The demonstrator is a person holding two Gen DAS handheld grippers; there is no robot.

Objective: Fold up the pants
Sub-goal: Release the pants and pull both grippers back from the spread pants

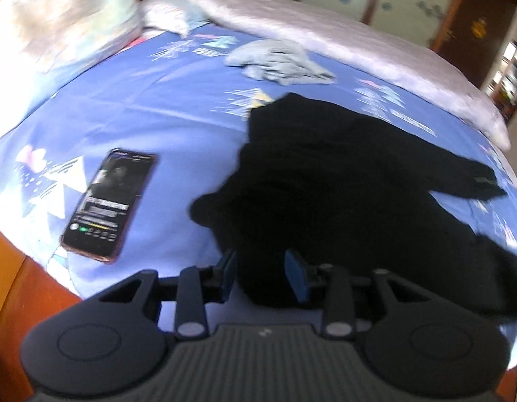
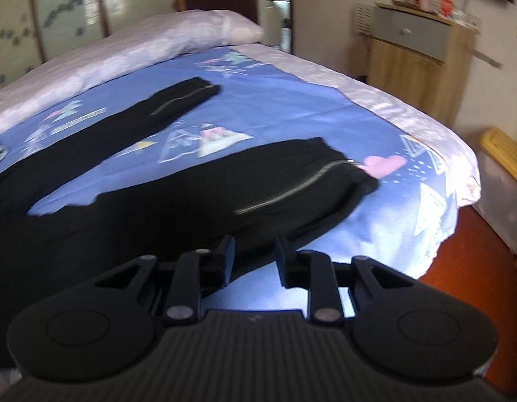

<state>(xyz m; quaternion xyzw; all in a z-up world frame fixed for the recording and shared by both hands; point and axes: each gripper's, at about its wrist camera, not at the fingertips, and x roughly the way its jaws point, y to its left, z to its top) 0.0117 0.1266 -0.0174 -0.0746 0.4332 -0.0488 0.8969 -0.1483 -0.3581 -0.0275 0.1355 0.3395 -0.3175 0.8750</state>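
Black pants (image 1: 342, 181) lie spread on the blue patterned bedsheet (image 1: 141, 107). In the right wrist view the two legs (image 2: 198, 194) fan out, each with a silver zipper near the cuff. My left gripper (image 1: 260, 273) is open, its jaws on either side of the near edge of the pants' waist end. My right gripper (image 2: 253, 256) is open, just above the near edge of the closer leg. Whether either one touches the cloth I cannot tell.
A phone (image 1: 109, 204) lies screen-up on the sheet to the left of the pants. A light blue garment (image 1: 278, 62) lies behind them. A lilac quilt (image 1: 325, 40) runs along the far side. A wooden cabinet (image 2: 422, 60) stands right of the bed.
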